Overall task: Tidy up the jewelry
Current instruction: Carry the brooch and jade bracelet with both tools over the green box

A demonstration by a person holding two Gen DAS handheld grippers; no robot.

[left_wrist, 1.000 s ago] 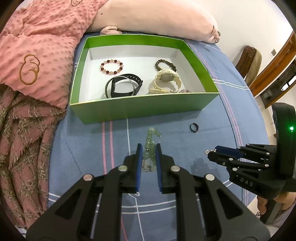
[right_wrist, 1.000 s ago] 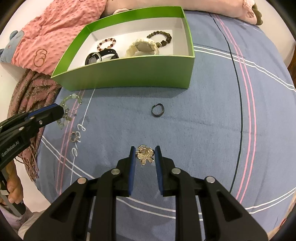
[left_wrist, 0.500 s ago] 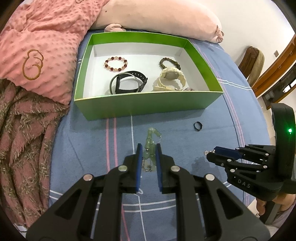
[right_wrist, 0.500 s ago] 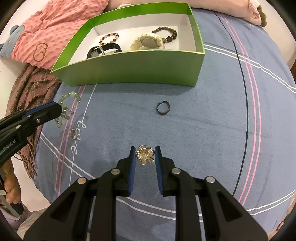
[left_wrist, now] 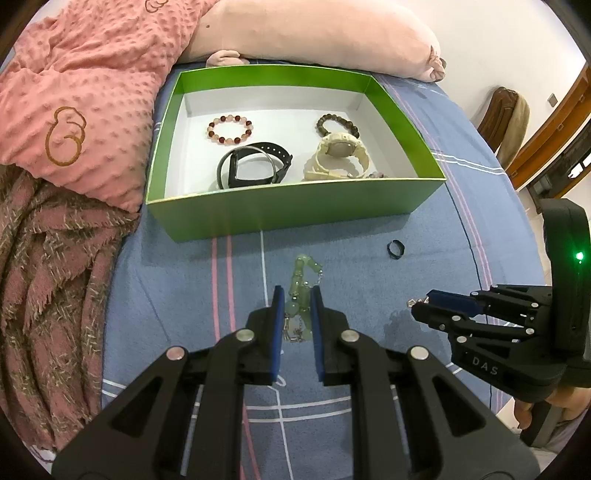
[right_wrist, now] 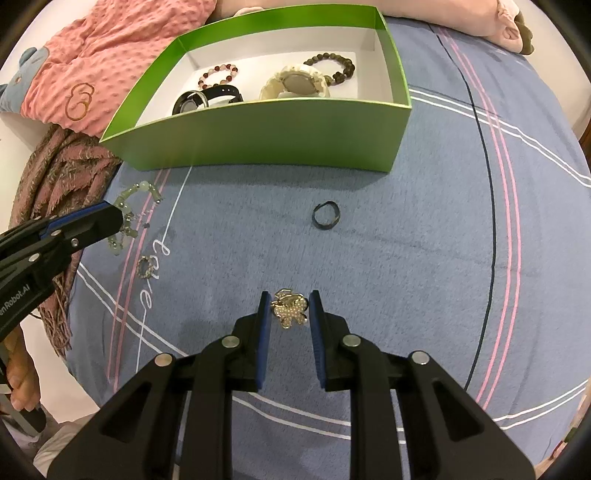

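Note:
My left gripper (left_wrist: 297, 297) is shut on a pale green bead bracelet (left_wrist: 302, 275), held above the blue bedspread in front of the green box (left_wrist: 295, 206); it also shows in the right wrist view (right_wrist: 127, 210). My right gripper (right_wrist: 289, 301) is shut on a gold pearl butterfly brooch (right_wrist: 290, 313) above the bedspread. The box holds a red-and-pink bead bracelet (left_wrist: 229, 129), a brown bead bracelet (left_wrist: 337, 124), a black watch (left_wrist: 253, 170) and a cream watch (left_wrist: 341, 157). A dark ring (right_wrist: 326, 215) lies on the bedspread; a small sparkly ring (right_wrist: 144, 266) lies to the left.
A pink dotted blanket (left_wrist: 81, 96) and a brownish fringed scarf (left_wrist: 48, 280) lie left of the box. A pink plush pillow (left_wrist: 314, 33) lies behind it. The bed's right edge borders a wooden chair (left_wrist: 508, 118) and a door frame.
Both grippers have risen and drawn nearer the green box, each holding its piece; the box now looks closer and its inside more visible. The rings on the bedspread have not moved.

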